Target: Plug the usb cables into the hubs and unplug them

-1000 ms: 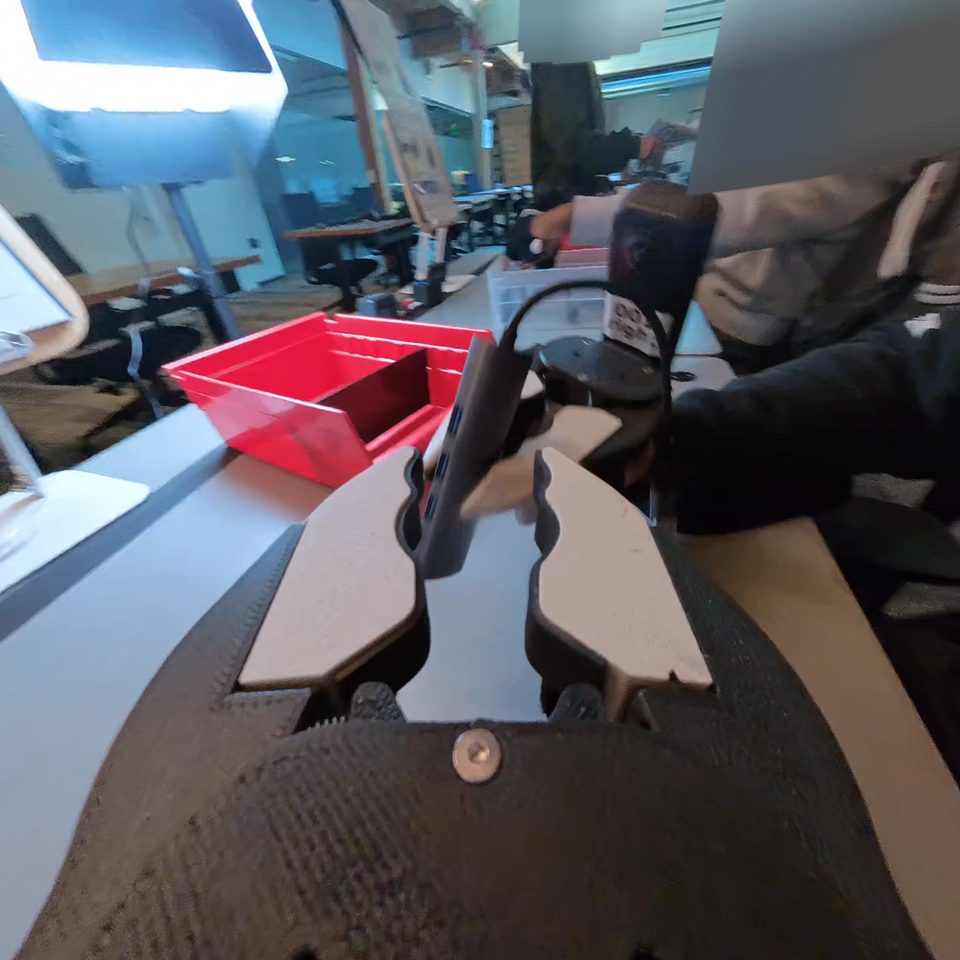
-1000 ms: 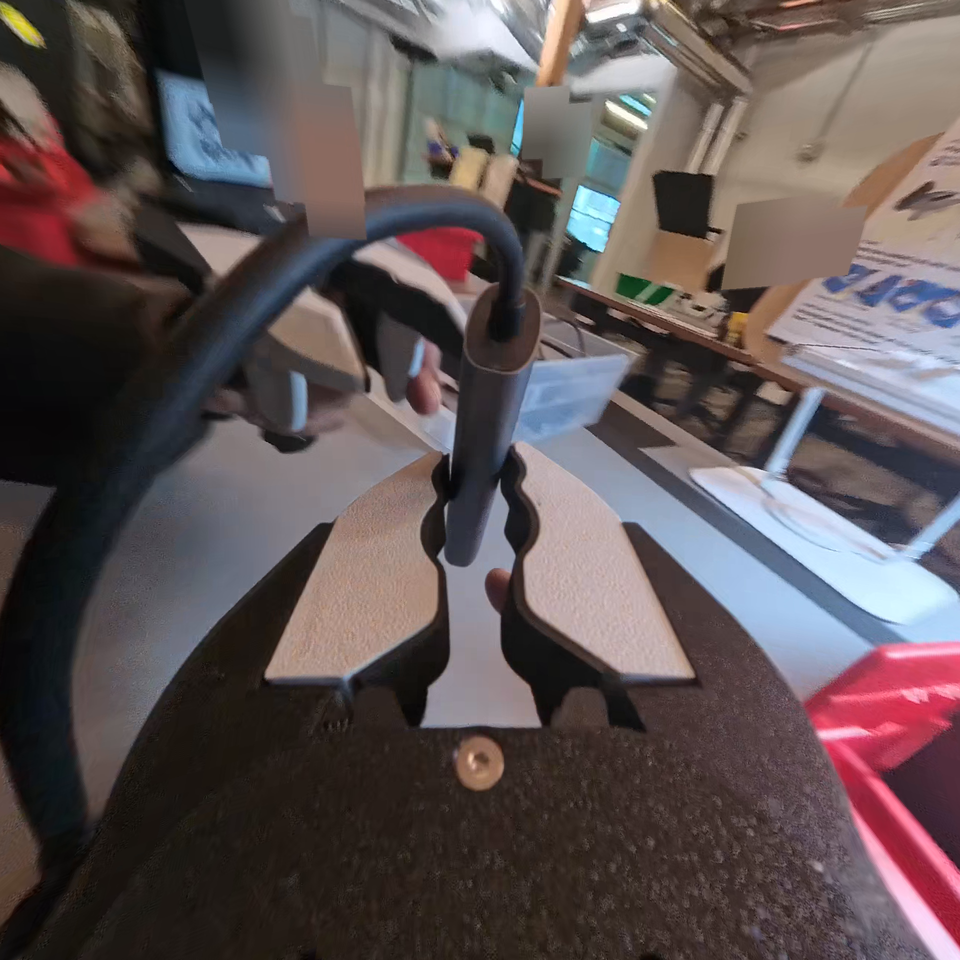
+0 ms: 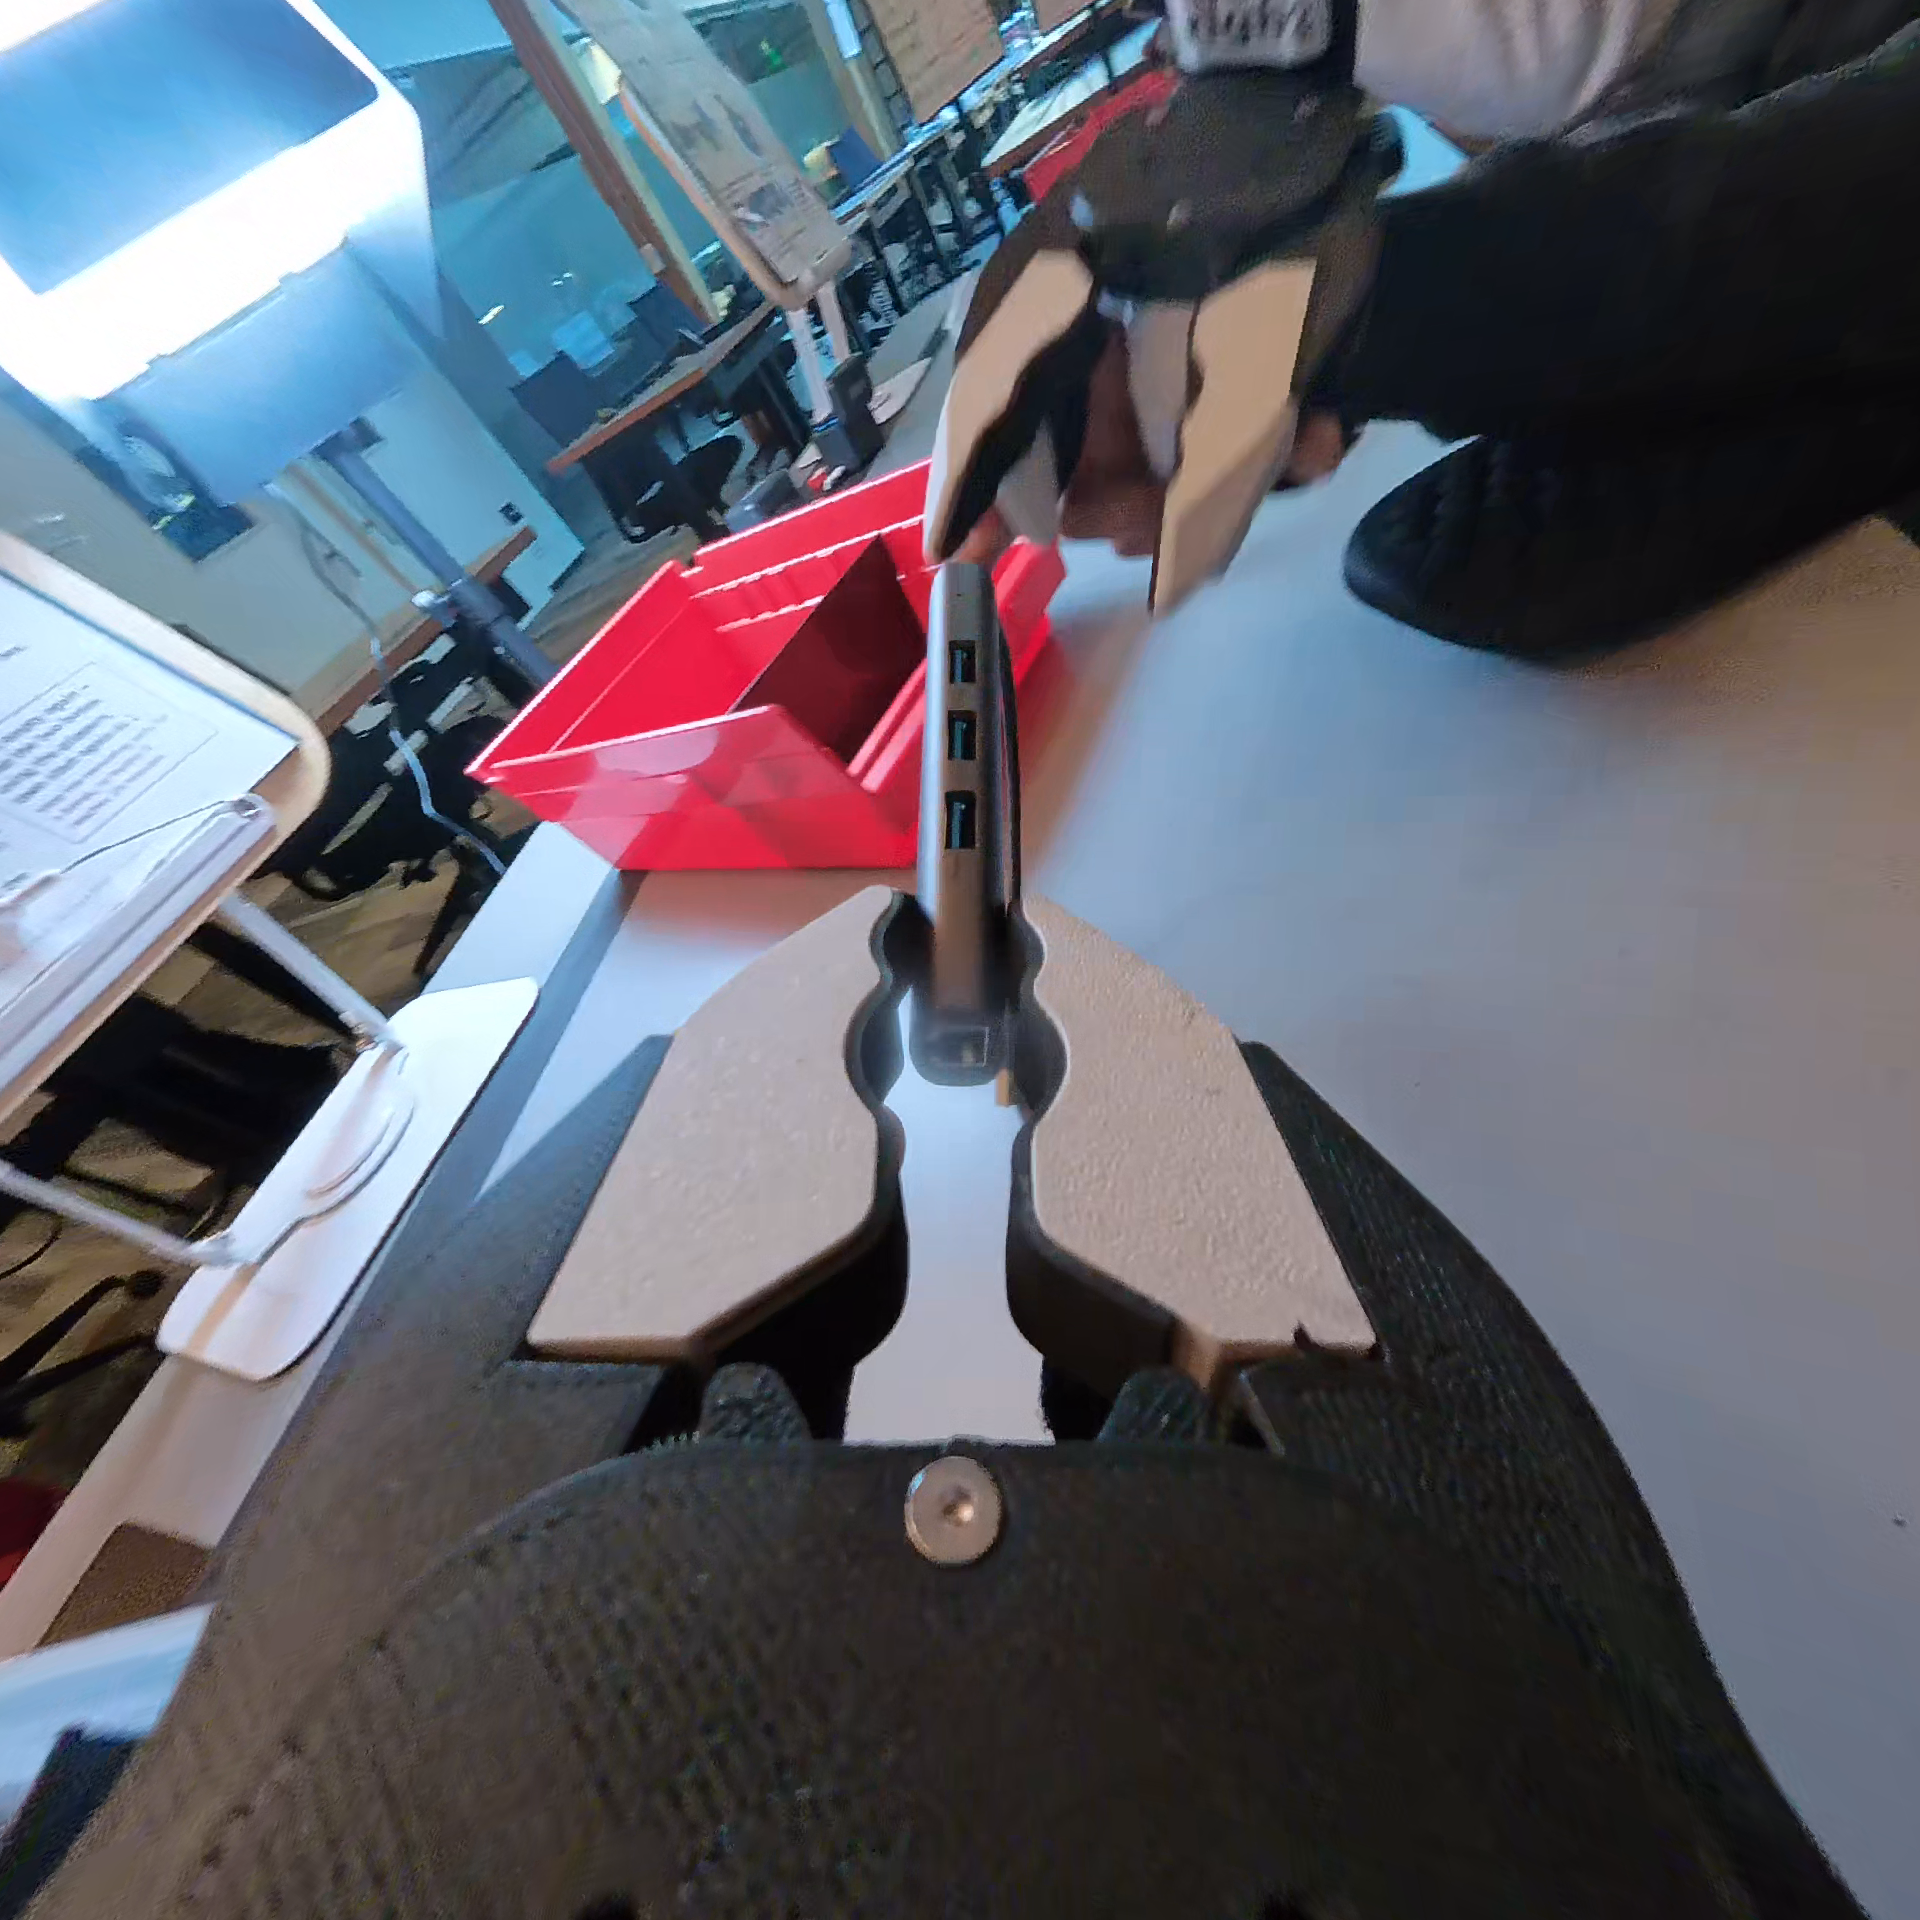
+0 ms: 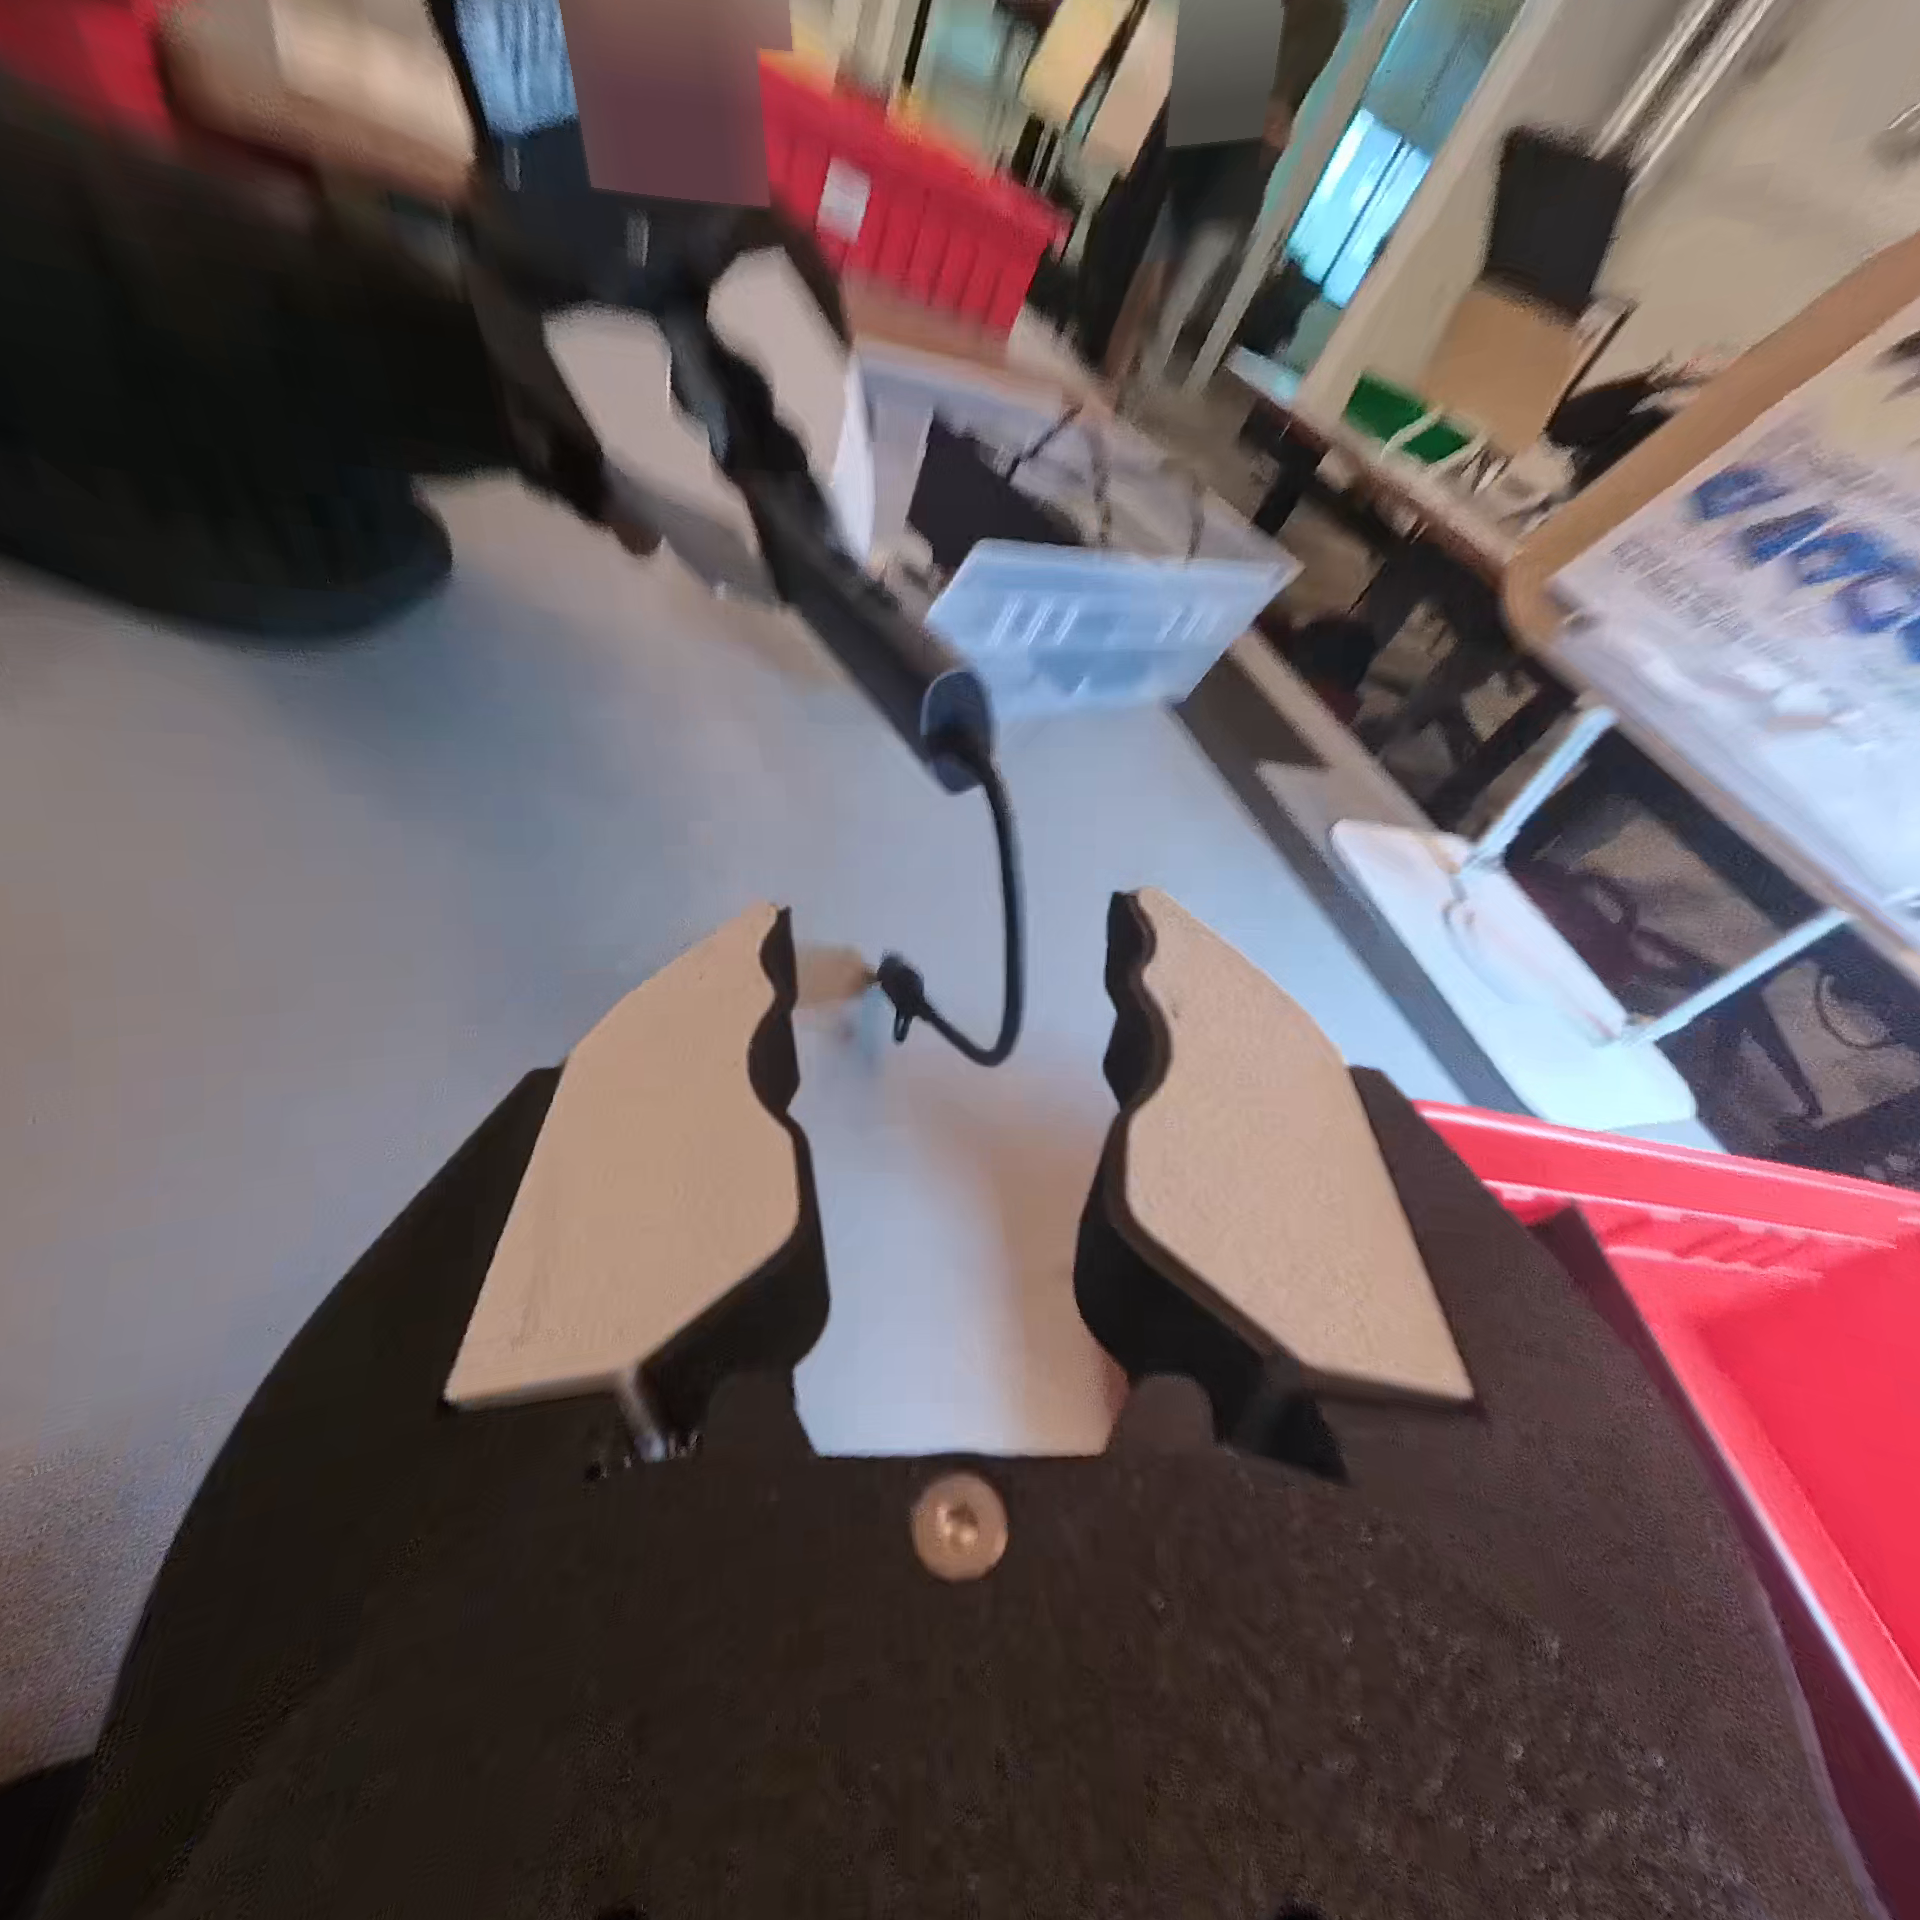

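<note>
the left gripper (image 3: 961, 997) is clamped on the near end of a dark usb hub (image 3: 964, 790), which points away over the grey table (image 3: 1455, 935) with three ports showing. beyond it to the left sits a red bin (image 3: 727, 748). the right gripper (image 4: 945, 925) stands apart, holding nothing; the hub's short cable (image 4: 1003, 914) curls between its fingers, plug (image 4: 831, 977) near the left one.

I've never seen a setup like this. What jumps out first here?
A slim grey USB hub is pinched upright in the left tongs, its three ports showing. Just behind it sits a bright red bin on the pale table. The right tongs hang open over the hub's dangling black cable.
</note>
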### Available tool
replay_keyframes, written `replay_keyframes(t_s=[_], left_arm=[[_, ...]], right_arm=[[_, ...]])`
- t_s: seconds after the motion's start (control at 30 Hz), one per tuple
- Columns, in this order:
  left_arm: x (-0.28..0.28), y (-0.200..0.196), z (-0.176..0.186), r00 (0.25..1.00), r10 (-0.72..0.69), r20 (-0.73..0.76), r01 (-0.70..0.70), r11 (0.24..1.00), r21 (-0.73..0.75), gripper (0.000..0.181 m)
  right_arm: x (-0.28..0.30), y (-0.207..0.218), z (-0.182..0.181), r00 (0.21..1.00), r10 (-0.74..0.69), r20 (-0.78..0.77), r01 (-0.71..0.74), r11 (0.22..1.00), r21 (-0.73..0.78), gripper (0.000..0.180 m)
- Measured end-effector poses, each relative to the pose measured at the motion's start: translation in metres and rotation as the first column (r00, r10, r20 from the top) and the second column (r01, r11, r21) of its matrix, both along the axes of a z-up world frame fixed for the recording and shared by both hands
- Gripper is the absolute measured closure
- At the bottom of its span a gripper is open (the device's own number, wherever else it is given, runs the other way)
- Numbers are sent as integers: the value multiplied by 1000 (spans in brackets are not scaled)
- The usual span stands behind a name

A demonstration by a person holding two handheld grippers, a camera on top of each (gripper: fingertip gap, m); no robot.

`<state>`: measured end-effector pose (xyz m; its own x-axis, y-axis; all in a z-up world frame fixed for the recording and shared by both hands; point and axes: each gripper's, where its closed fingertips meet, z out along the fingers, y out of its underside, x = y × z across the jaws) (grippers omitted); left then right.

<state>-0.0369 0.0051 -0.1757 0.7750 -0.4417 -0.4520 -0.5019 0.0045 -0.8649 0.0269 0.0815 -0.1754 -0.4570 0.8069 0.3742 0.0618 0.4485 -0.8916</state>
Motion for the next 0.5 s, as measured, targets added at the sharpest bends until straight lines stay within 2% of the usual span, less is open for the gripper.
replay_keyframes(t_s=[0.13, 0.23, 0.33, 0.4, 0.5], left_arm=[[30, -4, 7, 993, -107, 58, 106, 994, 5, 164], [49, -9, 14, 975, -177, 135, 176, 984, 21, 164], [56, -8, 9, 969, -200, 148, 201, 980, 8, 164], [58, -7, 2, 962, -216, 165, 222, 975, -22, 164], [55, -3, -15, 973, -199, 113, 209, 975, -81, 164]], right_arm=[[-16, -16, -37, 997, 18, 69, -23, 996, 81, 121], [-15, -43, -30, 992, 128, 11, -128, 992, 5, 130], [-11, -70, -16, 978, 201, -57, -203, 979, -32, 135], [-10, -80, -14, 975, 209, -74, -211, 977, -15, 137], [-14, -86, -12, 980, 175, -98, -173, 985, 19, 142]])
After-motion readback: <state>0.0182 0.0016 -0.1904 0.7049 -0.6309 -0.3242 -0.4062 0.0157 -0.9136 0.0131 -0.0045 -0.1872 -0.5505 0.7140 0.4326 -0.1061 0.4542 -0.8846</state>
